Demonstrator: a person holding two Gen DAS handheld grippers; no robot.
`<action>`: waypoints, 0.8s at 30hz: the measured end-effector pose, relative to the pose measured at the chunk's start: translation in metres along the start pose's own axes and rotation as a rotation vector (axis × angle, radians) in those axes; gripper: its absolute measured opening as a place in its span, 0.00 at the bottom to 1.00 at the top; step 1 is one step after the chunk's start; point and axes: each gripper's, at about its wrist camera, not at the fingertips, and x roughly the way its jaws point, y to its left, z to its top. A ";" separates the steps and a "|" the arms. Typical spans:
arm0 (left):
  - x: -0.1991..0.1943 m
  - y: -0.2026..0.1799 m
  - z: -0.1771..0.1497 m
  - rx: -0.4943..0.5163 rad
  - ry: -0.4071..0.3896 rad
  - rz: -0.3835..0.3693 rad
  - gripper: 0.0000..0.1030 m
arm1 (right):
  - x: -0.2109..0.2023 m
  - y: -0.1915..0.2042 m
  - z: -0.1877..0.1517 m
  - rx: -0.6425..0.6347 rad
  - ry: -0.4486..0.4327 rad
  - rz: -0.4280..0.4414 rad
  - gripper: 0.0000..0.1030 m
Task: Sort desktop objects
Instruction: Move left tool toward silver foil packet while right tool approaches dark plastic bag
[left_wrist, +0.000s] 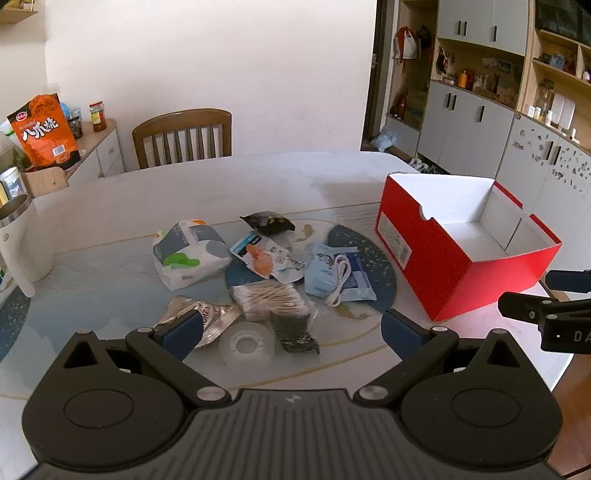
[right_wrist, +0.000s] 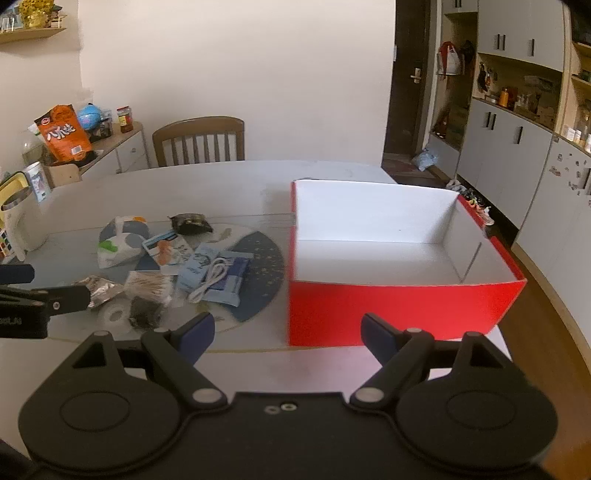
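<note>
A pale tabletop (left_wrist: 110, 206) is carrying the whole job, and a red box (right_wrist: 402, 306) with a white, empty interior and one thin divider is standing open on its right side, waiting for whatever gets sorted. Left of the box, a loose pile is lying on a blue round mat (right_wrist: 264, 284): a tissue pack (left_wrist: 190, 253) at the far left, a blue pouch (left_wrist: 338, 275) with a white cable (left_wrist: 341, 278) draped over it, a bag of swabs (left_wrist: 271, 299), a crumpled foil wrapper (left_wrist: 207, 317), a carded orange item (left_wrist: 264, 258), a dark packet (left_wrist: 267, 221) at the back, a dark strip (left_wrist: 293, 330) and a clear tape roll (left_wrist: 247, 345) nearest the front.

The left gripper (left_wrist: 291, 332) is hovering over the near edge of the pile, jaws spread wide with nothing between them; the right gripper (right_wrist: 288, 334) is hanging in front of the box's near wall, jaws likewise apart and empty.

Nothing appears to be sorted yet. The sensible opening is probably the tape roll or the dark strip, both sitting just ahead of the left jaws; coming straight down and pinching one item alone should be keeping the swab bag and foil from dragging along. The cable looks likely to slide off its pouch, so lifting it separately seems wiser
</note>
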 end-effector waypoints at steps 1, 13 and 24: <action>0.001 0.003 0.000 -0.002 0.000 -0.001 1.00 | 0.001 0.003 0.001 0.000 -0.001 0.003 0.83; 0.017 0.044 0.005 0.002 0.005 -0.018 1.00 | 0.014 0.051 0.006 -0.057 0.007 0.015 0.84; 0.035 0.084 0.006 0.016 0.007 -0.036 1.00 | 0.037 0.095 0.011 -0.088 -0.005 0.023 0.83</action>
